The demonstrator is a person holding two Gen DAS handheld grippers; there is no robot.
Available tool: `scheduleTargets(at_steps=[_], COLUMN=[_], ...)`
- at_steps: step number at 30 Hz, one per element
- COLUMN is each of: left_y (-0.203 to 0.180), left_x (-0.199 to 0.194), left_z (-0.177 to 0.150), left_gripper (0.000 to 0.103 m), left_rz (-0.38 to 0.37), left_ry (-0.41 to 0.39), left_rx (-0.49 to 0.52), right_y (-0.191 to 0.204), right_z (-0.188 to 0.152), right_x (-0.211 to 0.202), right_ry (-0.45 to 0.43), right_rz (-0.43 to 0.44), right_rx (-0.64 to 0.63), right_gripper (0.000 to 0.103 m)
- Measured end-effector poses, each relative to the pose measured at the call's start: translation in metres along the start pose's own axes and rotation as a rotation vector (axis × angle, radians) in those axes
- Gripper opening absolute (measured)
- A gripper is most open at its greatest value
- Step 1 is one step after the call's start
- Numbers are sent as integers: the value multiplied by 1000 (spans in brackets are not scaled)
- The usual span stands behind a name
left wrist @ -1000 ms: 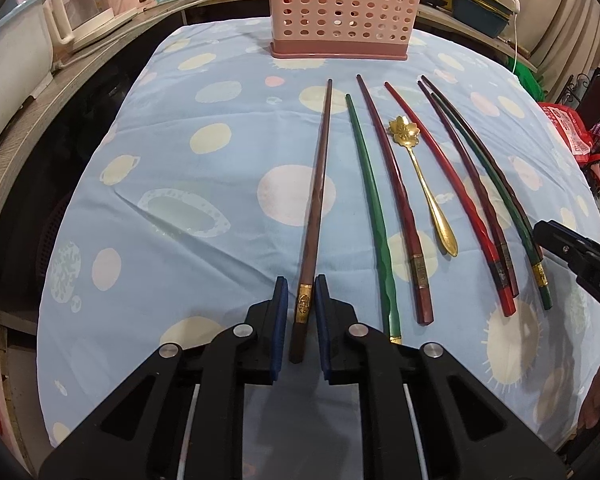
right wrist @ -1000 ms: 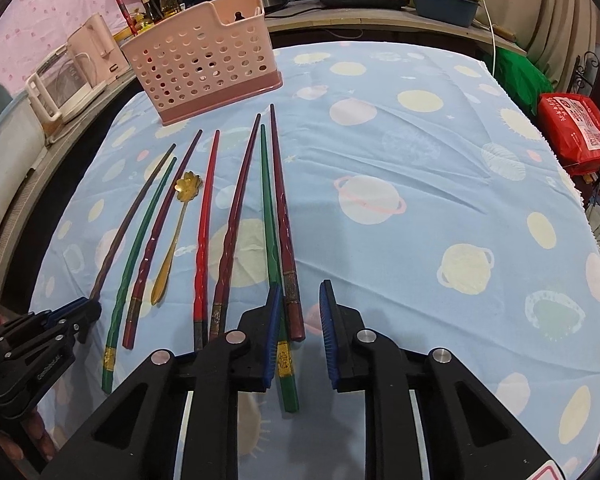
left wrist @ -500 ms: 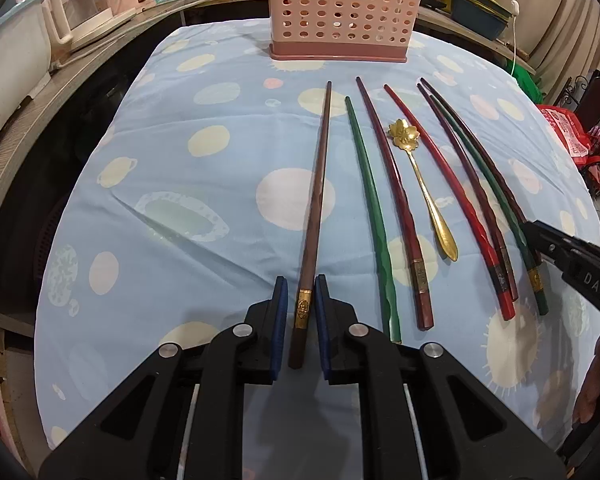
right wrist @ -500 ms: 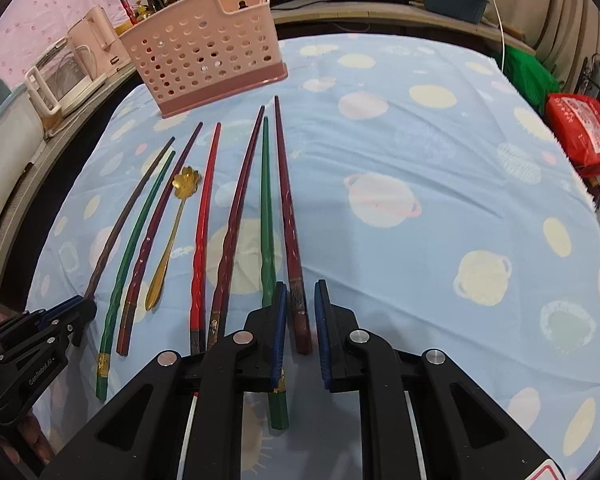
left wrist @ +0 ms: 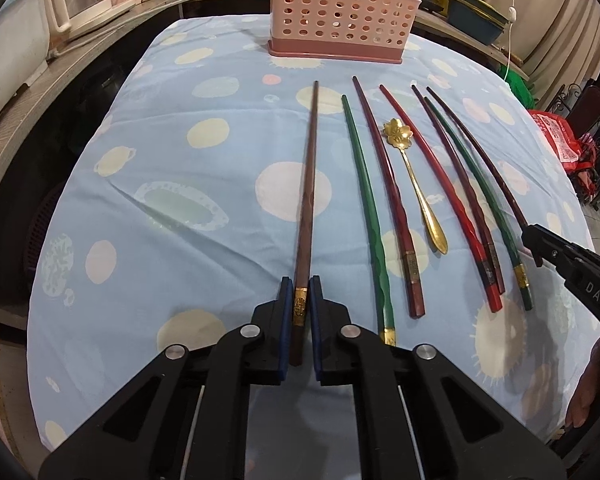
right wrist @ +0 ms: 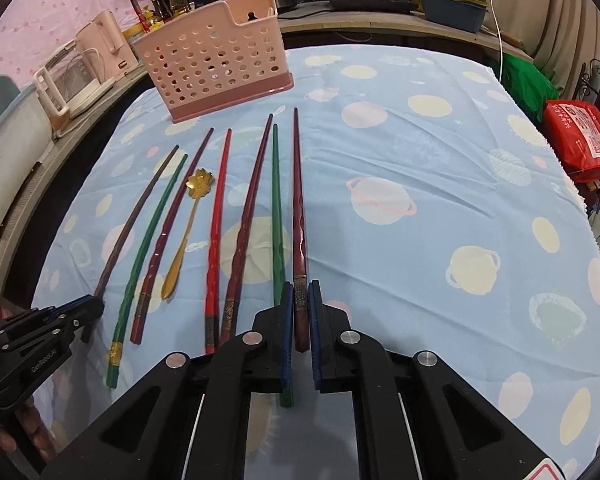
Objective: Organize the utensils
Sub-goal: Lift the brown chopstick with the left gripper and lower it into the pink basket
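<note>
**Outermost chopsticks pinched at both ends of the row**

At the left end of the row, the brown chopstick [left wrist: 306, 204] is seen between the pads of the left gripper [left wrist: 300, 312], whose jaws are closing on its gold-banded butt end. Between the two tools, further chopsticks and the gold spoon [left wrist: 414, 184] are left lying side by side on the tablecloth [left wrist: 180, 208]. At the right end, the dark red chopstick [right wrist: 299, 216] is clamped near its butt by the right gripper [right wrist: 300, 316], drawn tight. Both long axes are pointed away from the grippers toward the pink basket [right wrist: 216, 70], which stands beyond the tips. Each stick is judged to need lifting and tipping upright before being dropped in.
</note>
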State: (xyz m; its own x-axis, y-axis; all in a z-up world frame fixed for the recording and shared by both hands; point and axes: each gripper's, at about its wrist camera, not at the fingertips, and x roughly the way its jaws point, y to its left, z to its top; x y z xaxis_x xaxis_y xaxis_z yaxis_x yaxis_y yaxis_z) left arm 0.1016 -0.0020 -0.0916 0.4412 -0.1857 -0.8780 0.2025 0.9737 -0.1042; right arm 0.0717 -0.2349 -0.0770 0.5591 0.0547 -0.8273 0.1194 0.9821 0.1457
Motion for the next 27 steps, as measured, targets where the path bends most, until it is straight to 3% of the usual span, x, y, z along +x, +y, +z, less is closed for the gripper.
scheduleTargets(at_steps=[16, 27], left_y=[2, 5], left_x=[-61, -123], left_z=[-15, 20], left_gripper=[7, 7], left_rz=[-62, -94], left_ry=[-89, -235], left_rx=[-18, -26], right_y=[1, 0], right_z=[-1, 39], right_x=[-79, -139], right_ry=[-155, -310], right_rz=[36, 61], right_rx=[11, 9], right_gripper=[7, 7])
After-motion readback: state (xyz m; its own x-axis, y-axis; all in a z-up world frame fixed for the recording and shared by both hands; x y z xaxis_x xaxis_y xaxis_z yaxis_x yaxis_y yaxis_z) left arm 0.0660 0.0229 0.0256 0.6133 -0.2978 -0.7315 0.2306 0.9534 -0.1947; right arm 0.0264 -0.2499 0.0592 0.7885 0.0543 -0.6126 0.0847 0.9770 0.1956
